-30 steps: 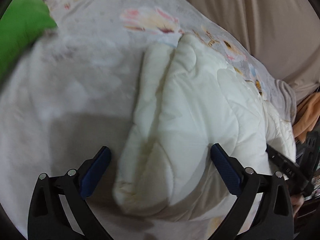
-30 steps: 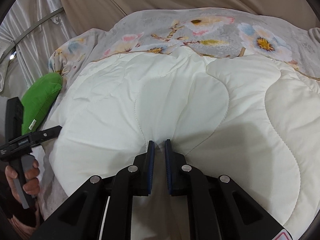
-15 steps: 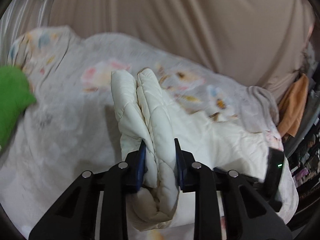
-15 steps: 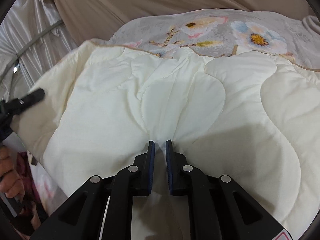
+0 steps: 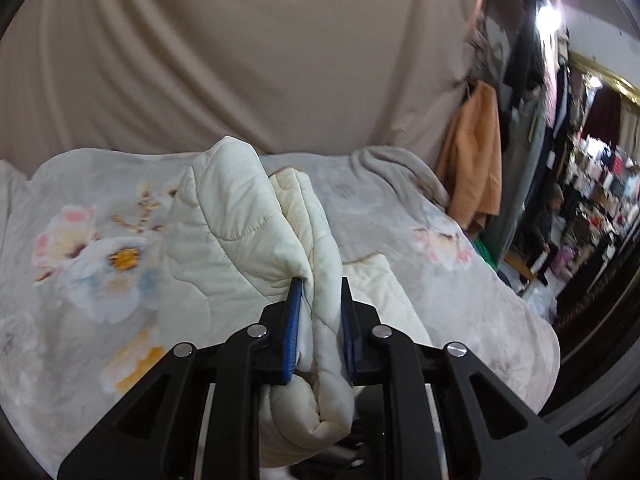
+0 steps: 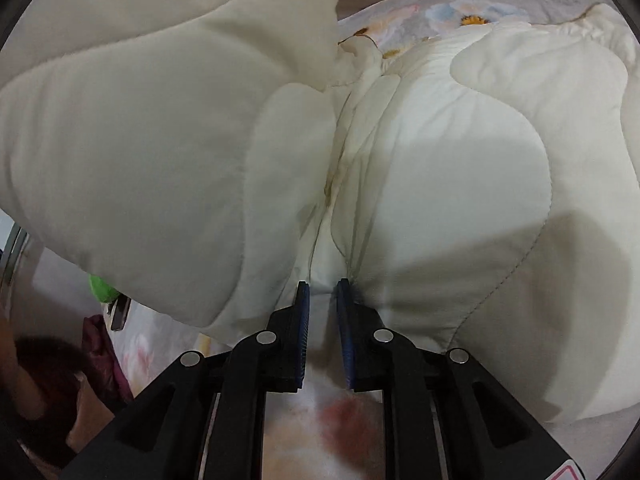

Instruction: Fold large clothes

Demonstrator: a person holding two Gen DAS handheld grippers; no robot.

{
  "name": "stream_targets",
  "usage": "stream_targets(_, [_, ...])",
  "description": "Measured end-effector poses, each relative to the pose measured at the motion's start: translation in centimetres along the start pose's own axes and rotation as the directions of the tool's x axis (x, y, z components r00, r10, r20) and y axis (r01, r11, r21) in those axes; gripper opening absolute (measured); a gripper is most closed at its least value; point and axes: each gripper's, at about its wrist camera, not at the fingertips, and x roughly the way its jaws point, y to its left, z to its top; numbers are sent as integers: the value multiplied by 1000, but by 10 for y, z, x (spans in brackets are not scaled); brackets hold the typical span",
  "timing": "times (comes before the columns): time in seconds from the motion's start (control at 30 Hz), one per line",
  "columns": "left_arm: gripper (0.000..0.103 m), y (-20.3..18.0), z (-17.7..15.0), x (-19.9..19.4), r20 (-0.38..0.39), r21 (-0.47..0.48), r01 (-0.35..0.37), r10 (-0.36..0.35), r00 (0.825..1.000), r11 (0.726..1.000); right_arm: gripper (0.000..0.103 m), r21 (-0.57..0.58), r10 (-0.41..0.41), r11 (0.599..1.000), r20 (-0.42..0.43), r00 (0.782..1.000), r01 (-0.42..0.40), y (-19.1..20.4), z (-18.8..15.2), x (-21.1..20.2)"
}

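A cream quilted cover [image 5: 236, 216] lies on a bed with a grey flowered spread [image 5: 100, 260]. In the left wrist view, my left gripper [image 5: 320, 280] is raised above the bed. Its jaws are closing, and its blue pads press on a thick folded edge of the quilt, which hangs below them. In the right wrist view, my right gripper [image 6: 322, 285] sits low at the near edge of the quilt [image 6: 460, 160]. Its jaws are opening, with bunched cloth still pinched between the tips. A lifted part of the quilt [image 6: 140, 120] billows over the left of that view.
A beige curtain [image 5: 240, 60] hangs behind the bed. An orange garment [image 5: 472, 152] hangs at the bed's right end, with cluttered shelves [image 5: 592, 192] beyond. Under the lifted quilt a green pillow [image 6: 102, 288] peeks out. A person's hand [image 6: 40, 392] is at lower left.
My left gripper went from wide open to shut on the quilt's folded edge and lifted it up across the bed. In the right view the raised quilt now covers the left side.
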Motion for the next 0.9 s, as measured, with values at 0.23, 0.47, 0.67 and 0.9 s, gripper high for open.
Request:
stream_targets(0.23, [16, -48, -13, 80, -112, 48, 16, -10, 994, 999, 18, 144, 48, 987, 140, 989, -68, -45, -31, -76])
stream_targets(0.47, [16, -79, -56, 161, -250, 104, 5, 21, 968, 995, 18, 215, -147, 972, 246, 958, 94, -84, -59, -161])
stream_targets(0.67, [20, -75, -62, 166, -271, 40, 37, -25, 962, 999, 18, 229, -257, 954, 305, 917, 191, -87, -54, -196])
stream_targets(0.9, [53, -37, -21, 56, -46, -69, 123, -127, 991, 990, 67, 183, -234, 968, 391, 890, 174, -67, -33, -218])
